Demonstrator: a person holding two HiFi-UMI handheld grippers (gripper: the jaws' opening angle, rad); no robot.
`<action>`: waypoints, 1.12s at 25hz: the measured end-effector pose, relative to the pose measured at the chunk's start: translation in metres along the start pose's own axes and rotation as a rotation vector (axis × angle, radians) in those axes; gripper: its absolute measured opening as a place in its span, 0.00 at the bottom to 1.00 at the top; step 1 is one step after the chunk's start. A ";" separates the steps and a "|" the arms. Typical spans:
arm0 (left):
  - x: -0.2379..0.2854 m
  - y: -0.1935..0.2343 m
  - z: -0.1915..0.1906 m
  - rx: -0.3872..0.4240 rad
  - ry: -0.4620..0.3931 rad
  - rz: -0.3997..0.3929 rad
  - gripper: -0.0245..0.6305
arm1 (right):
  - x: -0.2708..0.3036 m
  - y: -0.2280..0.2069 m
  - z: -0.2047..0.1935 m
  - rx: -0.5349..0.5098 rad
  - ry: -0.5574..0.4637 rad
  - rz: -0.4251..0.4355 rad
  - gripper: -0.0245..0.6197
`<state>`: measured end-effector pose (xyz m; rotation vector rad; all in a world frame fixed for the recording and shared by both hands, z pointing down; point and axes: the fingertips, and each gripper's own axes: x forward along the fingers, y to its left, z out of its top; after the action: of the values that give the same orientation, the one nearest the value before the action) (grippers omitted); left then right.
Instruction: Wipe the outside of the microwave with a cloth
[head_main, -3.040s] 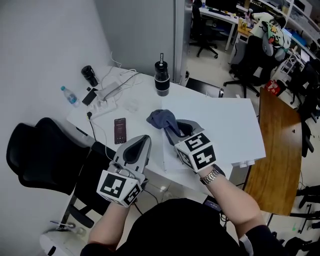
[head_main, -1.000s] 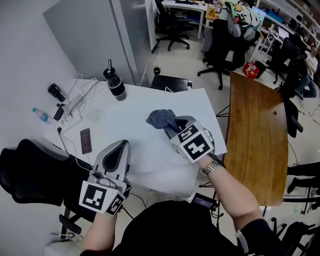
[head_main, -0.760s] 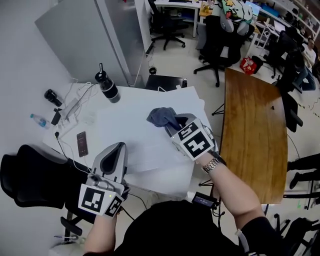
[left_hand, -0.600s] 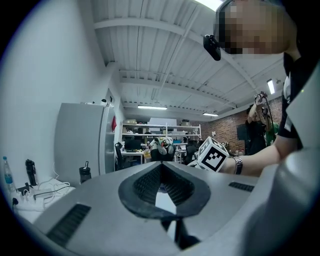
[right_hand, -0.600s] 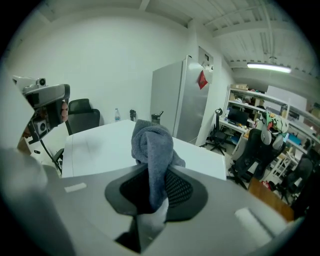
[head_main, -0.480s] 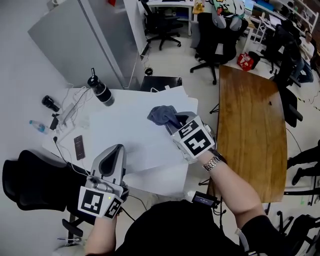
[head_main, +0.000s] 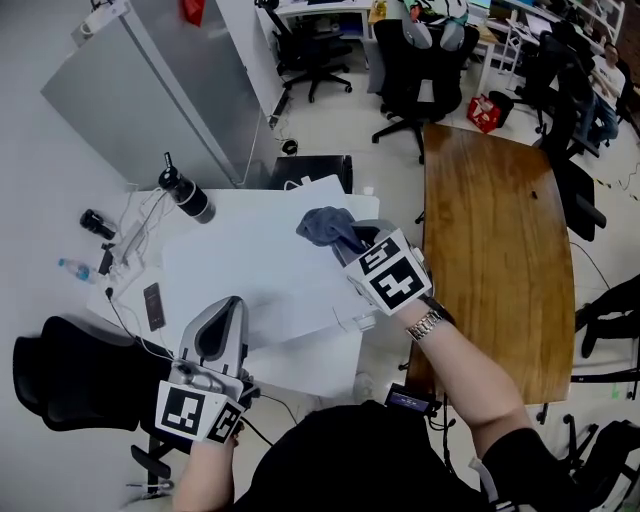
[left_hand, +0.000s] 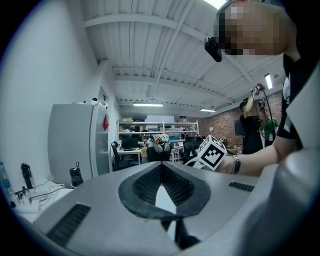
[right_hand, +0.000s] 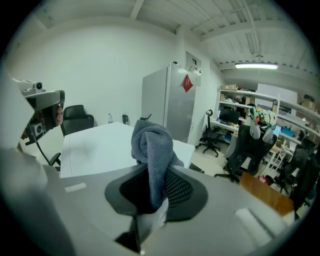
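A bunched grey cloth is pinched in my right gripper, which is shut on it and held above the right end of the white table. The cloth sticks up out of the jaws in the right gripper view. My left gripper is shut with nothing in it, low at the table's near left edge and pointing level. No microwave shows in any view.
A tall grey cabinet stands beyond the table. On the table's left end lie a black flask, a phone, a water bottle and cables. A brown wooden table lies to the right, with office chairs behind and a black chair at left.
The head view has swung right: the white table slid left and the wooden table and cabinet came further in. Both grippers moved along, the right one still shut on the cloth.
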<state>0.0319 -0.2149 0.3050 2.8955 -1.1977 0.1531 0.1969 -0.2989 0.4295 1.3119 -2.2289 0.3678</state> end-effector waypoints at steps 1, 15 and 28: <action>0.001 -0.002 0.000 0.002 0.001 -0.001 0.04 | -0.001 -0.004 -0.002 0.006 -0.005 -0.005 0.16; 0.012 -0.024 0.004 0.023 0.029 0.001 0.04 | -0.016 -0.044 -0.017 0.093 -0.099 -0.041 0.16; 0.012 -0.025 -0.003 0.038 0.063 0.016 0.04 | 0.001 -0.065 -0.058 0.210 -0.114 -0.058 0.15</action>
<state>0.0580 -0.2057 0.3105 2.8905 -1.2210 0.2684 0.2704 -0.3036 0.4759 1.5377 -2.2888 0.5303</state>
